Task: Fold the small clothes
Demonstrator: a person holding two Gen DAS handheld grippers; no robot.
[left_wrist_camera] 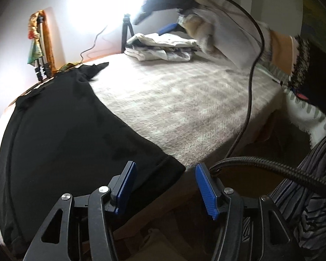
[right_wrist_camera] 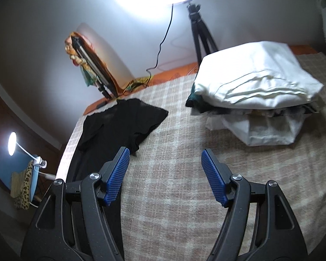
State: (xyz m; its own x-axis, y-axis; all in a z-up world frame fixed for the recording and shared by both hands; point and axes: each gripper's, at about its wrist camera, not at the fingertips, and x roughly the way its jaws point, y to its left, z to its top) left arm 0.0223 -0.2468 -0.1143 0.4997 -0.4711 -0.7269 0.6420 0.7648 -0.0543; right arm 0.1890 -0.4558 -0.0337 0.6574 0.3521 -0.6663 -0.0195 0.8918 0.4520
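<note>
A black garment [left_wrist_camera: 54, 130] lay spread flat along the left side of the bed [left_wrist_camera: 184, 100], its sleeve and neck end toward the far wall and its hem corner at the near edge. It looked unfolded, or at most smoothed out ready for a first fold. At the far right of the bed stood a stack of folded clothes [right_wrist_camera: 256, 91], white pieces on top with darker ones between, which suggested several items were already done.

The left claw [left_wrist_camera: 165, 187] hung just above the near hem corner of the black garment, jaws apart and nothing pinched between the blue pads; the cloth passed under the left pad only. The right claw [right_wrist_camera: 165, 174] stood wide and empty over the bare checked blanket, beside the garment's sleeve and well apart from the stack. In the left view the person's gloved hand [left_wrist_camera: 206, 32] carried that right claw near the stack.

By my reading the stack was finished work, and the black garment remained to be folded and added.
</note>
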